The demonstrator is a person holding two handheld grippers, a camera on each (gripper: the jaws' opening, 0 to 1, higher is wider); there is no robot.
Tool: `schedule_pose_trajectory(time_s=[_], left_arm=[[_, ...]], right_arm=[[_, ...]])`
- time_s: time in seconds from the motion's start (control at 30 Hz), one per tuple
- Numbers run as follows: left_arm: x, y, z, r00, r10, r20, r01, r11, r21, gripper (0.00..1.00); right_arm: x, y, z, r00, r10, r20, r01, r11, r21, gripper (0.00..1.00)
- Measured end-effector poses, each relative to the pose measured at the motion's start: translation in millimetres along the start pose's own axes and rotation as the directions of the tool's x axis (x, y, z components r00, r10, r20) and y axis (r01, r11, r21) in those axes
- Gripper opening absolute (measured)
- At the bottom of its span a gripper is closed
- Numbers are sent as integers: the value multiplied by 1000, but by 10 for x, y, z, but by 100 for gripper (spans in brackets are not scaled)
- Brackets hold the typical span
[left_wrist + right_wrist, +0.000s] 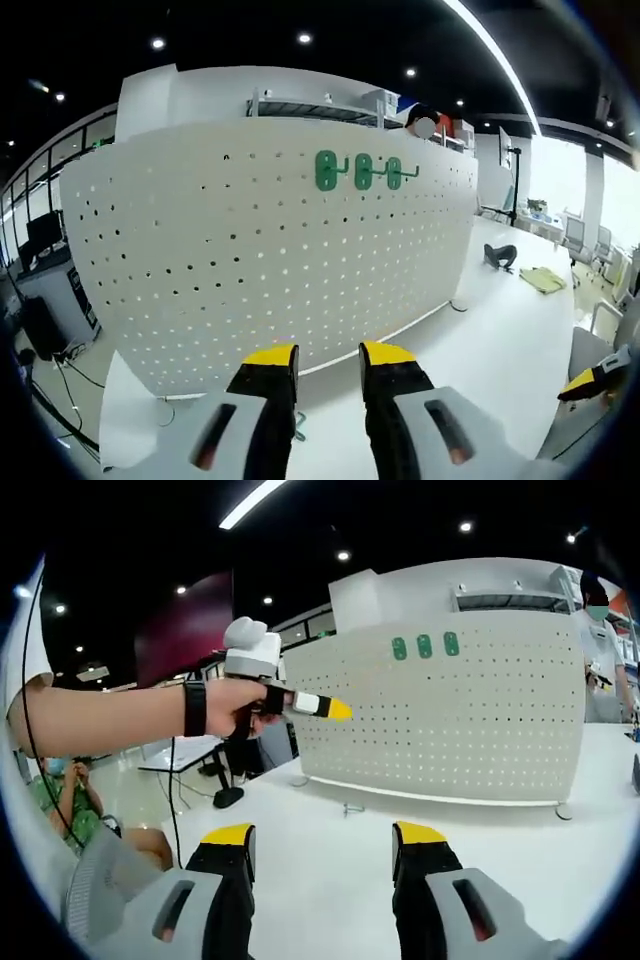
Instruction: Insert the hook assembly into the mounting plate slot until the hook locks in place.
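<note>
Ahead of the left gripper point(329, 362), released and empty, stands a white perforated pegboard panel point(200, 260) bearing three green plastic hooks point(362, 171) up high. Right gripper point(322, 842) hangs released too, the board farther ahead.

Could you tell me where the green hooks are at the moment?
Three green hooks hang in a row near the top of the white pegboard, right of centre in the left gripper view.

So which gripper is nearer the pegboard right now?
Left. The left gripper faces the pegboard close up; the right gripper sits farther back across the table.
</note>
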State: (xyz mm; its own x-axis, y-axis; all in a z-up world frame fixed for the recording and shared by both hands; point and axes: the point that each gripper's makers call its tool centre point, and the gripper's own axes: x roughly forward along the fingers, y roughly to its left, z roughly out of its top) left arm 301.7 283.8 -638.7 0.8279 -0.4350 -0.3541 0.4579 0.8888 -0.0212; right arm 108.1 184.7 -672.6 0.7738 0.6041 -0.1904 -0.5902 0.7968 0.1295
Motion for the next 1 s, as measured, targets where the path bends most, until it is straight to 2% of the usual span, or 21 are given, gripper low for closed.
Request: schedule_pose_trajectory(time_s=[0.13, 0.33, 0.53, 0.57, 0.6, 0.63, 0.7, 0.83, 0.93, 1.0], left_arm=[[9, 31, -97, 1000, -8, -16, 8, 1000, 7, 25], [16, 63, -161, 1000, -7, -18, 7, 1000, 7, 28], [63, 103, -329, 999, -7, -47, 8, 1000, 7, 30], [61, 128, -359, 998, 8, -55, -8, 1000, 0, 30], [51, 187, -377, 998, 44, -54, -42, 998, 35, 30], [50, 196, -394, 997, 50, -58, -47, 997, 55, 30], [80, 170, -451, 997, 25, -67, -26, 1000, -16, 34], [106, 210, -539, 996, 31, -85, -30, 999, 12, 38], [110, 275, -598, 995, 60, -85, -59, 998, 11, 46], [127, 300, -677, 992, 64, -105, -63, 998, 5, 50]], right_arm=[[2, 16, 3, 1000, -3, 1, 4, 1000, -1, 56], [28, 1, 0, 1000, -17, -2, 17, 1000, 7, 56], [20, 12, -18, 999, -33, -10, 34, 999, 12, 56], [18, 14, -20, 999, -35, -11, 35, 999, 11, 56], [15, 14, -28, 999, -36, -13, 37, 999, 12, 56], [20, 3, -45, 999, -39, -19, 39, 999, 16, 56], [26, -12, -60, 999, -44, -22, 44, 999, 20, 56], [52, -15, -73, 999, -44, -30, 45, 999, 19, 56], [68, -21, -87, 998, -50, -29, 50, 999, 21, 57], [65, -17, -102, 998, -51, -31, 52, 998, 23, 57]])
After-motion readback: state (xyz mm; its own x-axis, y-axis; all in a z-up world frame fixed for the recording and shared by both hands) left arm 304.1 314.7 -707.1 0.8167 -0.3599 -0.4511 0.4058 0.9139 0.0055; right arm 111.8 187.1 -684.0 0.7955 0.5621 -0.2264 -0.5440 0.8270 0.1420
